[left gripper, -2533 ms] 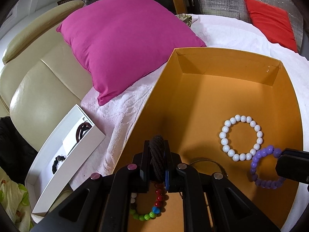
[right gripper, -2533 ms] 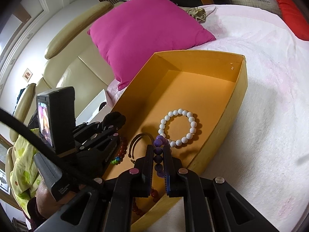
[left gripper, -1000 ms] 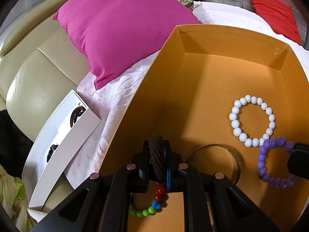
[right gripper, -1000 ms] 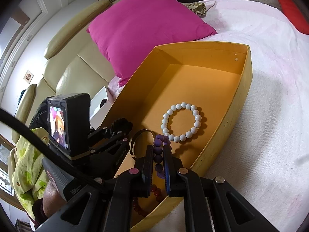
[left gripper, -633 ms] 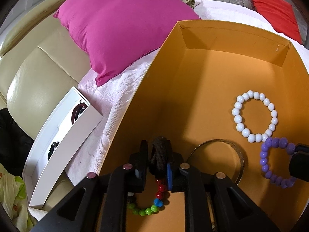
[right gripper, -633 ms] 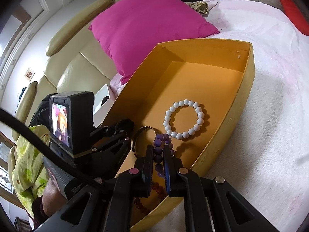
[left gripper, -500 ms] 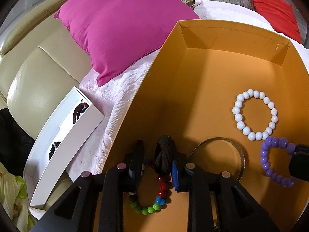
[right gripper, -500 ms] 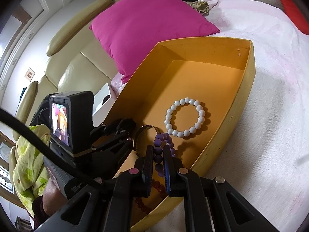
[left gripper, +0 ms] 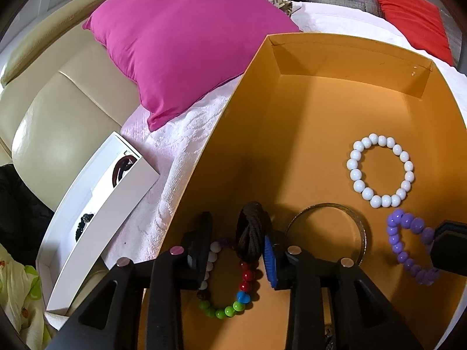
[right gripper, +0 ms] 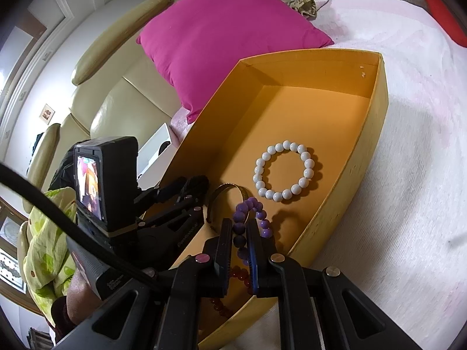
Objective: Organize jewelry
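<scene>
A person works two handheld grippers over an orange box (left gripper: 221, 134) set on a white bedspread (right gripper: 408, 175). L gripper (left gripper: 238, 248), jaws opening, has a dark braided hair tie (left gripper: 251, 233) between its fingers; the tie leans against the blue pad on the right-hand finger, w/ a clear gap to the other finger, so nothing is pinched. Just below it on the box floor lies a multicolored bead bracelet (left gripper: 230, 300) of white, red, blue & green beads. R gripper (right gripper: 240, 242) has its fingers close together, clamped on a purple bead bracelet (right gripper: 248, 213) that hangs over the box's near end; in the left wrist view the same bracelet (left gripper: 408, 245) droops from the black fingertip at far right. A metal bangle (left gripper: 362, 227) sits on the box floor between the two grippers, & a white bead bracelet (left gripper: 379, 169) lies flat farther in, apart from the rest. Outside the box: a magenta pillow (left gripper: 181, 43) against a cream leather headboard (left gripper: 52, 122), a red cushion (left gripper: 411, 23) at the far side, & a white tray (left gripper: 99, 201) w/ small dark items by the bed's edge.
</scene>
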Motion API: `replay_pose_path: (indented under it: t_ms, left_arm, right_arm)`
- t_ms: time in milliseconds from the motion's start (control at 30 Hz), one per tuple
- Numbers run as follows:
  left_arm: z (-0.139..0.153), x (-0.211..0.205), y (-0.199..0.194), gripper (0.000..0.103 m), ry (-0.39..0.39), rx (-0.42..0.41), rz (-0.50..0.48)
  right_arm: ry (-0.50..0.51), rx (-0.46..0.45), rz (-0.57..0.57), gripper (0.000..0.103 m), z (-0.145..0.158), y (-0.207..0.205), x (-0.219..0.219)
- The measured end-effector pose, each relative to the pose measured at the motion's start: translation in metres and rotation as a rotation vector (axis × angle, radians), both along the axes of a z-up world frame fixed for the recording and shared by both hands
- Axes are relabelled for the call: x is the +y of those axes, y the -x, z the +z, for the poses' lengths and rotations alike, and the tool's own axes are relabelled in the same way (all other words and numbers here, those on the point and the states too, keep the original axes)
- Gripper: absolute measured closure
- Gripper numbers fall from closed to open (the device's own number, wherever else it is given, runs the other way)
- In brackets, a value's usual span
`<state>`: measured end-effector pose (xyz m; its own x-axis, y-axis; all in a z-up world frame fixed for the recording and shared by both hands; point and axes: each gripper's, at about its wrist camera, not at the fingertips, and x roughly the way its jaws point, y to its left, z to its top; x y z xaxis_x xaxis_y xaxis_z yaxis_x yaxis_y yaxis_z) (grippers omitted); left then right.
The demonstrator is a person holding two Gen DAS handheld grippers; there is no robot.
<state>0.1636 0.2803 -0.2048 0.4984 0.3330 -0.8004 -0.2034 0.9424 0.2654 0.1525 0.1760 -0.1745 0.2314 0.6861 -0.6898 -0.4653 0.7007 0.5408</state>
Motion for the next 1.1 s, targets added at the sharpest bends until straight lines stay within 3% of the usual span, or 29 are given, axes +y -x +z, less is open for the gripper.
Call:
replay_pose_path:
  t_ms: [200,467,600,800,1100]
  left_arm:
    - [0.008,-0.003,0.007,0.059,-0.008,-0.017,-0.004]
    - [0.018,-0.004,0.018,0.057,-0.015,-0.033,-0.003]
    - [0.024,-0.006,0.025,0.044,-0.036,-0.042,0.004]
    - [0.035,-0.009,0.039,0.034,-0.057,-0.05,0.023]
    - [0.051,-0.024,0.065,0.032,-0.061,-0.051,-0.01]
  right_arm:
    - [-0.014,0.009,-0.007,0.089,0.005,0.001,-0.004]
    - [-0.014,-0.007,-0.005,0.089,0.013,0.008,-0.005]
    - [-0.019,-0.013,-0.002,0.089,0.017,0.011,-0.005]
    - [-0.026,-0.027,-0.001,0.089,0.025,0.019,-0.007]
    - [-0.029,-0.049,0.005,0.089,0.044,0.037,-0.015]
